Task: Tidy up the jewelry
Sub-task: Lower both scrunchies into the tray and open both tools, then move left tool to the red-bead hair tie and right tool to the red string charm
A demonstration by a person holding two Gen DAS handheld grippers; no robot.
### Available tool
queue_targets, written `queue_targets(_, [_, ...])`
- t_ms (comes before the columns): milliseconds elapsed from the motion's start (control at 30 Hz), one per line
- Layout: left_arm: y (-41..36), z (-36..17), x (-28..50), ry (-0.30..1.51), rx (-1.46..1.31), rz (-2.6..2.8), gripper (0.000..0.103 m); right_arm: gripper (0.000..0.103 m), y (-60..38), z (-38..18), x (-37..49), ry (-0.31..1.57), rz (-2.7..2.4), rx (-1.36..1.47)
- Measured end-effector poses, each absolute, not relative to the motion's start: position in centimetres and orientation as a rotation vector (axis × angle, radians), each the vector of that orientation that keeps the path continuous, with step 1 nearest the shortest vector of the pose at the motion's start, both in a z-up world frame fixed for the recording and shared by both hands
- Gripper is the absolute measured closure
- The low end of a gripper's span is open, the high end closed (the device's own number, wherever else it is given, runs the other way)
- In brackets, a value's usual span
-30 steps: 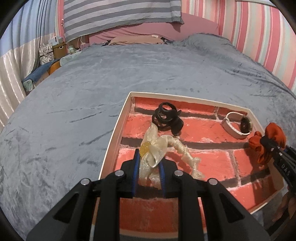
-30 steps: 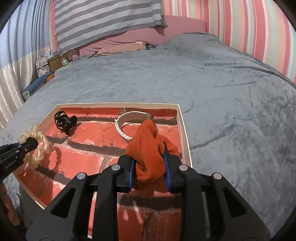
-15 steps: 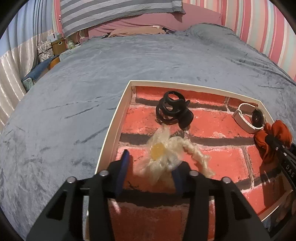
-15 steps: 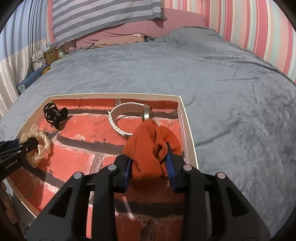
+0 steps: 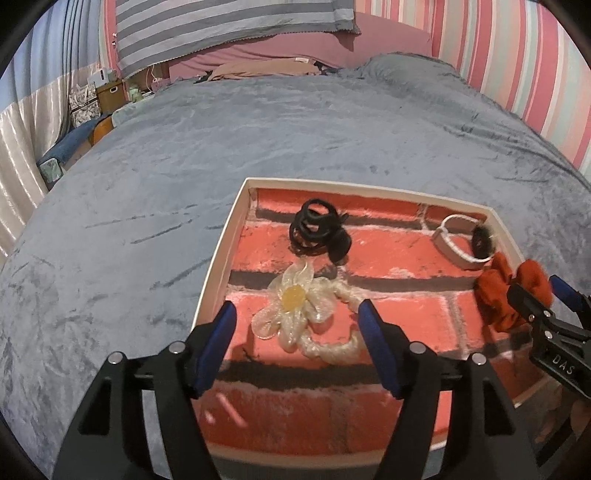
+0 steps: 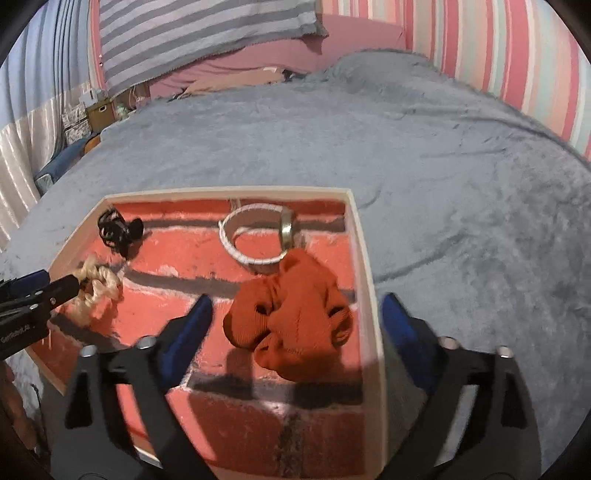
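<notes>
A shallow tray [image 5: 216, 266] [image 6: 364, 258] with a red brick-pattern floor rests on the bed. A cream flower hair tie [image 5: 299, 306] [image 6: 94, 291] lies loose on that floor between the spreading jaws of my left gripper [image 5: 295, 317], whose pads do not touch it. An orange scrunchie [image 6: 291, 321] [image 5: 506, 295] lies free by the tray's right wall, between the opening jaws of my right gripper [image 6: 295, 314], which straddle that wall. A black hair claw [image 5: 319, 232] [image 6: 118, 230] and a white-strap watch [image 5: 465, 245] [image 6: 258, 236] sit at the tray's far side.
A grey plush blanket [image 5: 258, 129] covers the bed all around the tray. A striped pillow [image 5: 221, 26] and a pink one lie at the head. Boxes and clutter [image 5: 96, 96] stand beside the bed at the far left. A striped wall runs along the right.
Both grippers went from shut to open. The flower hair tie dropped out of the left one and the orange scrunchie out of the right one; both now lie on the tray floor.
</notes>
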State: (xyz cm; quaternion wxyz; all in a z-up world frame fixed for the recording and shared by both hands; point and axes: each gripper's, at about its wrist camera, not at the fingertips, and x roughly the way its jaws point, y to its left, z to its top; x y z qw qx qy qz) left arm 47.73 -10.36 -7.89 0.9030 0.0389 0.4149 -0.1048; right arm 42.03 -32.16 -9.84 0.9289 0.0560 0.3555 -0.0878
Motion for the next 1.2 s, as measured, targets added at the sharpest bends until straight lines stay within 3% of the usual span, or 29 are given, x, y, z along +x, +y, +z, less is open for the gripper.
queue_targets(200, [-8.9,-4.6,45.3,0.815,0.061,-0.222,0.035,0.005,-32.1,-6.4,39.9,0.671,-0.181,0.113])
queue_targets(233, [-8.5,-3.9,44.7,0.805,0.054,-0.227,0.032,0.004,-31.9,-5.8,39.4,0.662,-0.18,0.108])
queue_targets(267, [-7.8,-3.1,44.0,0.789,0.051,-0.226,0.018,0.004,-31.7,-5.2,38.7,0.652,-0.179,0.099])
queue_targets(300, [-7.3,-2.4,43.1,0.766,0.049,-0.219,0.011,0.004,-31.4,-4.7,38.1,0.644,-0.179,0.089])
queue_targets(733, [2.8,1.5,31.7,0.626,0.07,-0.155,0.009,0.004,-26.2,-3.0,28.1,0.579,-0.158,-0.009])
queue_targets(1200, [11.2,-3.1,26.8,0.712,0.033,-0.084,0.008,0.004,-21.4,-6.5,21.3,0.629,-0.185,0.042])
